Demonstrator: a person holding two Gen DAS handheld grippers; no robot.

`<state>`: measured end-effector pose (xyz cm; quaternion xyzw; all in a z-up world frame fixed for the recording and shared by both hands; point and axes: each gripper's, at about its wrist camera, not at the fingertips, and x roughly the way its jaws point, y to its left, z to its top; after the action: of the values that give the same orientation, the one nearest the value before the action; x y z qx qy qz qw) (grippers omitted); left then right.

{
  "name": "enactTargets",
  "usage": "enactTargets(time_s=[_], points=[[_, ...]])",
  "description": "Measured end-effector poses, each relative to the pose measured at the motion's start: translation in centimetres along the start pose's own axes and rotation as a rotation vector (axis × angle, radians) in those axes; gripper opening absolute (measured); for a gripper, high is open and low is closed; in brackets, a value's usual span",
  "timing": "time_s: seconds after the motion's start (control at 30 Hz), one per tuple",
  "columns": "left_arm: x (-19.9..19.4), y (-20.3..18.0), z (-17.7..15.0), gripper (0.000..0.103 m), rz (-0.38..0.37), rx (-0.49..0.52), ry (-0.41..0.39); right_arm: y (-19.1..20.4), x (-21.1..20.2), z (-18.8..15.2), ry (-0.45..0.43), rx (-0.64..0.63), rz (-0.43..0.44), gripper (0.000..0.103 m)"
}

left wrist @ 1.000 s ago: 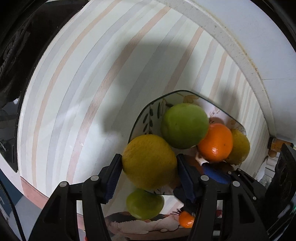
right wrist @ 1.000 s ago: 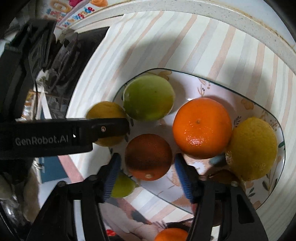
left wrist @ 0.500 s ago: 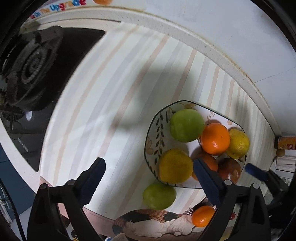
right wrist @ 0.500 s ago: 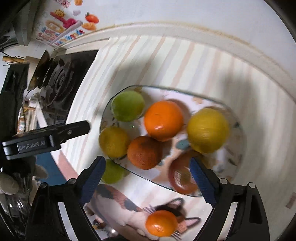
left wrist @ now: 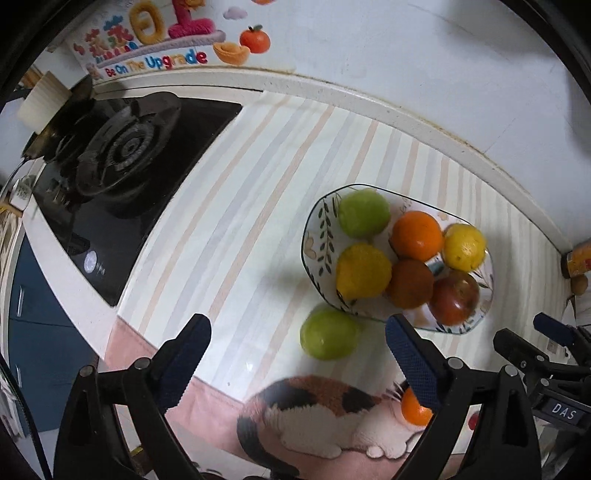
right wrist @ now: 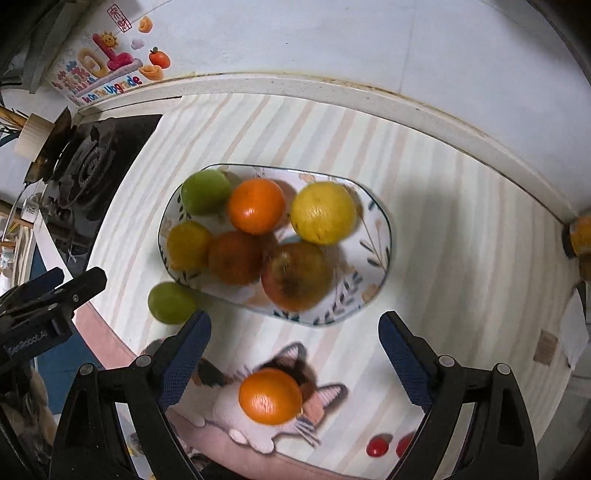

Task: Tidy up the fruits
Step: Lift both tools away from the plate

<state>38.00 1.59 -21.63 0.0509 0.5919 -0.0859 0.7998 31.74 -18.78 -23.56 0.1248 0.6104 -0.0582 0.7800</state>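
A leaf-patterned plate on the striped mat holds several fruits: a green one, an orange, two yellow ones, a dark orange and a red apple. A green fruit lies on the mat just outside the plate's near left rim. An orange lies on the cat picture. My left gripper is open and empty, above the mat near the loose green fruit. My right gripper is open and empty, above the loose orange.
A black gas stove sits at the left. A wall with a colourful sticker runs along the back. A jar stands at the far right corner. Two small red fruits lie near the mat's front edge.
Both grippers let go of their fruits onto the plate, opened wide and pulled back and up, so the whole plate and counter now show.
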Motion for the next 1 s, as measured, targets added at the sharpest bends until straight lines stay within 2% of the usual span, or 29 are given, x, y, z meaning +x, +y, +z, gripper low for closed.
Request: enactTargets(time_s=[0.37,0.63,1.0], points=[[-7.1,-1.2,-4.8,0.097,0.022,0.047,-0.152,0.3,-6.9,-4.9,-0.133,0.001,-0.026,0.094],[-12.0,-1.9,-7.3,0.097,-0.012,0.066,-0.215,1.0,-12.9,-7.4,-0.200,-0.022,-0.010,0.094],[-16.5,-2.3,-8.9,0.097,-0.054,0.073,-0.261,1.5,-18.0,-10.2,-0.255,-0.030,0.023,0.094]])
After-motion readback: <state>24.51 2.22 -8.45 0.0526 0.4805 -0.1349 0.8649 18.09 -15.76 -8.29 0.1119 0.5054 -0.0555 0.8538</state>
